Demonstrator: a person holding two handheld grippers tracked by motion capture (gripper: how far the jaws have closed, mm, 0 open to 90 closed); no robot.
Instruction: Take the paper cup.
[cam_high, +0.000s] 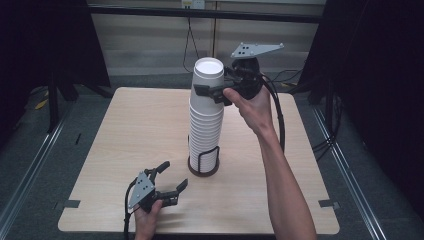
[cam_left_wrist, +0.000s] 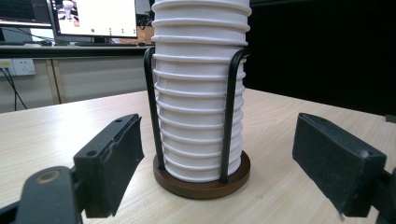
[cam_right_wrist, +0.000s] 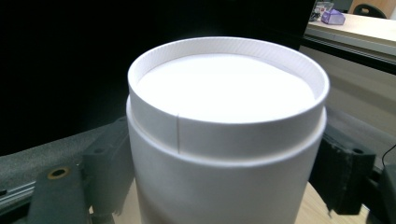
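Dim, dark surroundings; the top cup (cam_right_wrist: 224, 88) glares white, perhaps overexposed, and all views look soft.

matt white paper cups (cam_left_wrist: 200, 93) with ridged rims, glossy black wire holder (cam_left_wrist: 229, 116), dark wooden base (cam_left_wrist: 205, 186), pale wood-grain table (cam_high: 135, 130), matt black gripper pads (cam_left_wrist: 119, 163)

white paper cups (cam_high: 206, 107) — plain, with ridged rims — stand in a black wire holder (cam_left_wrist: 229, 112) on a dark brown round base (cam_left_wrist: 205, 185). the table (cam_high: 125, 135) is pale wood with a fine grain. both grippers' jaws are black — their top plates grey.
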